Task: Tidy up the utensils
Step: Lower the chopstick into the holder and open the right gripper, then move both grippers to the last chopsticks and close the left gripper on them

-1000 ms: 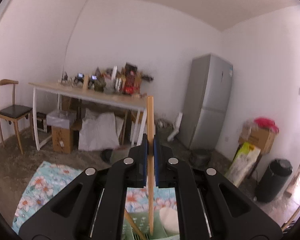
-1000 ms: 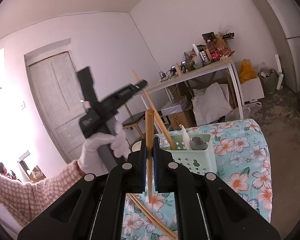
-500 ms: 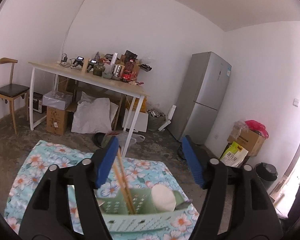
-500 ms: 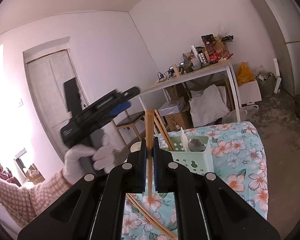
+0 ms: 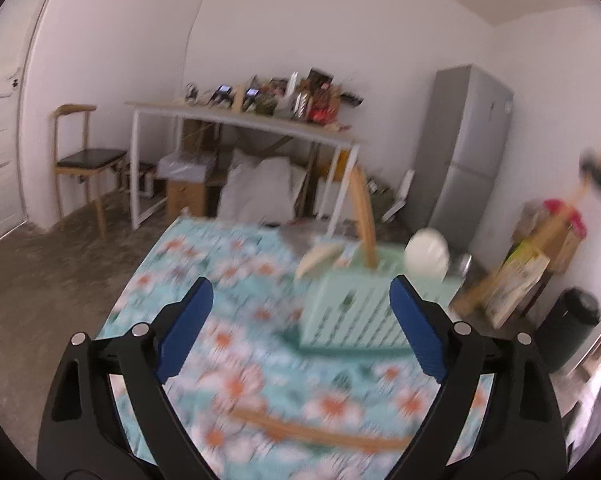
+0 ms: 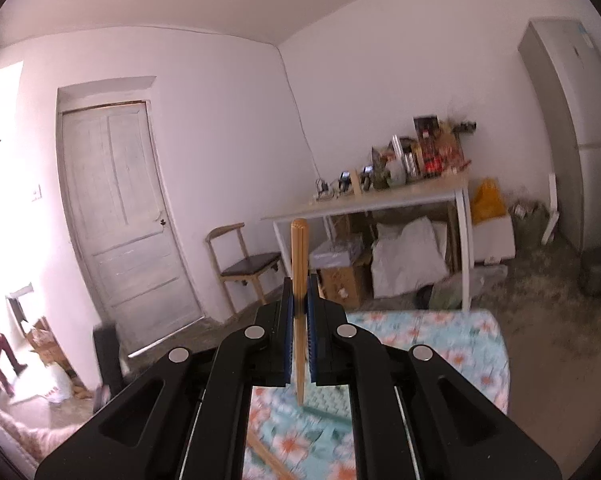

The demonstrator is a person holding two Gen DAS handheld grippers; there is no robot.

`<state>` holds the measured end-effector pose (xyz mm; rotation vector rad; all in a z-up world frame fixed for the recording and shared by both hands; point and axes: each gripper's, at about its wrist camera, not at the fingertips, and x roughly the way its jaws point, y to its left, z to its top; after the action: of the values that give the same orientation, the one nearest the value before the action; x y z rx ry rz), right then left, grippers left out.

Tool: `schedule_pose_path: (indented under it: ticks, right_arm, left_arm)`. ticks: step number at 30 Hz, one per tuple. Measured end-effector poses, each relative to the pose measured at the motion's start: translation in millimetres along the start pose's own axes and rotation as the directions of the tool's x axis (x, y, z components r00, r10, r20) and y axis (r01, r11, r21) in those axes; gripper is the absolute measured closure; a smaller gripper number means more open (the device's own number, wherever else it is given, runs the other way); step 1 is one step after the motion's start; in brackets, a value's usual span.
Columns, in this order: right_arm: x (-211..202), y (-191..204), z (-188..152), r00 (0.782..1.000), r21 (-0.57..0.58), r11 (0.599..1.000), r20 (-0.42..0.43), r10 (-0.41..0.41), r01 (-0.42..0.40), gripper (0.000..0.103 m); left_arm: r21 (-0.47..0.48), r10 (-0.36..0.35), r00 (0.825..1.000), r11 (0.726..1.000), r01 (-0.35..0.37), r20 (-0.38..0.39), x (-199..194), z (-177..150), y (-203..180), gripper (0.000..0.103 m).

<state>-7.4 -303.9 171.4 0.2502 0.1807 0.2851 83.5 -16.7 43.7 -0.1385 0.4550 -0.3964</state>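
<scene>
Left tool (image 5: 300,320) has just opened wide, empty, chopstick released into green holder (image 5: 352,312) | right tool (image 6: 299,336) grips wooden chopstick (image 6: 299,280) upright | floral surface (image 5: 220,280); fridge (image 5: 460,152), chair (image 5: 84,160), door (image 6: 120,208)

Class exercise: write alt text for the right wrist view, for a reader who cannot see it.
The right gripper is clamped on an upright wooden chopstick, held above a table with a floral cloth. Behind it are a white door, a chair and a cluttered desk.
</scene>
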Motion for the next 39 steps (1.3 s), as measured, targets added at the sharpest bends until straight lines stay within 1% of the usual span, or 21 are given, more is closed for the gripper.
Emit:
schedule_pose_path:
  ticks: [1,5,8,10,16,21,22,24,25,26,28,32,34,39]
  right_arm:
    - [2,1,5,1.000,-0.009,1.000,0.007,-0.004,0.004,0.097]
    - [17,8,26,0.999,-0.051,0.998,0.026,-0.034,0.035,0.097]
    - [31,12,34,0.998,-0.078,0.995,0.023,-0.056,0.058,0.097]
    - [46,12,34,0.996,-0.093,0.992,0.009,-0.084,0.085,0.097]
    - [94,9,23,0.987,-0.118,0.984,-0.068,-0.142,0.134,0.097]
    - [130,4,3,0.973,-0.127,0.980,-0.152,-0.174,0.155,0.097]
    - [138,1,-2,0.966,-0.124,0.980,-0.187,-0.179,0.158,0.096]
    - [151,-6,-9,0.946,-0.126,0.974,-0.244,-0.214,0.188,0.093]
    - [154,-10,-12,0.938,-0.123,0.972,-0.264,-0.226,0.200,0.086]
    - [155,-13,-13,0.935,-0.114,0.971,-0.268,-0.233,0.210,0.074]
    - [151,-18,-11,0.936,-0.096,0.969,-0.254,-0.245,0.228,0.062]
    - [132,-22,-1,0.942,-0.073,0.963,-0.204,-0.268,0.258,0.055]
    - [119,-20,4,0.946,-0.068,0.962,-0.177,-0.273,0.265,0.055]
    - [90,-12,4,0.956,-0.066,0.966,-0.142,-0.256,0.248,0.051]
  left_arm:
    - [-0.006,0.014,1.000,1.000,-0.014,-0.013,-2,-11,4,0.015]
    - [-0.031,0.041,0.998,0.999,-0.042,-0.043,-5,-37,14,0.013]
    - [-0.029,0.043,0.997,0.999,-0.045,-0.070,-4,-52,19,0.013]
    - [-0.030,0.034,0.996,0.999,-0.037,-0.082,-3,-56,20,0.013]
    - [-0.025,0.016,0.996,1.000,-0.018,-0.083,-6,-66,18,0.013]
    - [-0.065,0.007,0.996,0.998,-0.013,-0.090,-5,-68,24,0.013]
    - [-0.069,0.008,0.996,0.997,-0.014,-0.092,-4,-69,25,0.013]
    - [-0.075,0.007,0.995,0.997,-0.014,-0.096,-4,-70,27,0.013]
    - [-0.077,0.007,0.995,0.997,-0.014,-0.097,-4,-70,29,0.013]
    - [-0.080,0.007,0.995,0.997,-0.014,-0.097,-4,-70,30,0.013]
    - [-0.083,0.005,0.995,0.996,-0.014,-0.098,-4,-70,31,0.013]
    - [-0.087,0.004,0.995,0.996,-0.013,-0.102,-4,-71,32,0.013]
    - [-0.091,0.001,0.995,0.996,-0.010,-0.103,-4,-71,32,0.013]
    - [-0.087,0.006,0.995,0.996,-0.015,-0.098,-7,-71,32,0.013]
